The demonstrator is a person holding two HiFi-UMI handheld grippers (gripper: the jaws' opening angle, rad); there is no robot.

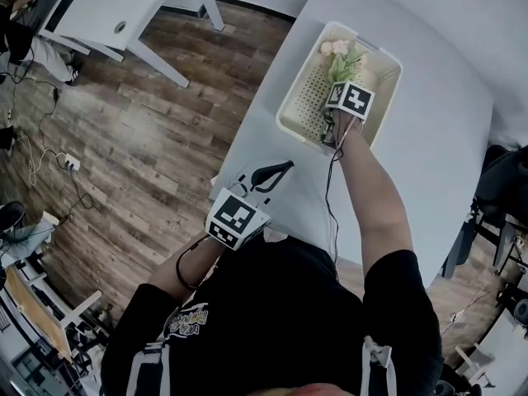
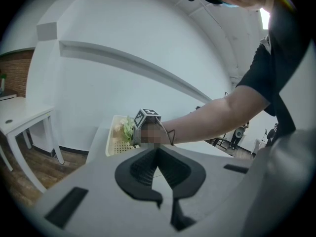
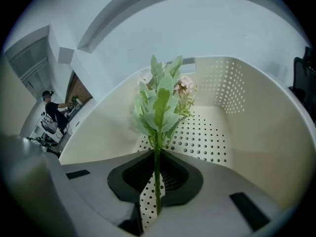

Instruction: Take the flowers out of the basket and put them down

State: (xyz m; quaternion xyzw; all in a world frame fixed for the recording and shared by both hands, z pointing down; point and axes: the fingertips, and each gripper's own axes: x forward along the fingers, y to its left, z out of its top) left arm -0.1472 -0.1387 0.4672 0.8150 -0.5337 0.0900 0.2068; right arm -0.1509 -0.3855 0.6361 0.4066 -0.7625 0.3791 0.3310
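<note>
Right gripper [image 3: 157,181] has its jaws pinched on the thin green stem of the flowers [image 3: 160,100], low down (the sensible place, since the blooms look soft and crushable). They are inside the basket [image 3: 256,132]. The sprig is probably light and floppy. Its long axis runs along the jaws, blooms toward the far wall.

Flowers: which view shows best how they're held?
The right gripper view. The flowers fill its centre, their green stem pinched between the right gripper's jaws over the basket. The head view shows only pink blooms and leaves past that gripper; the left gripper view shows them small and far off.
</note>
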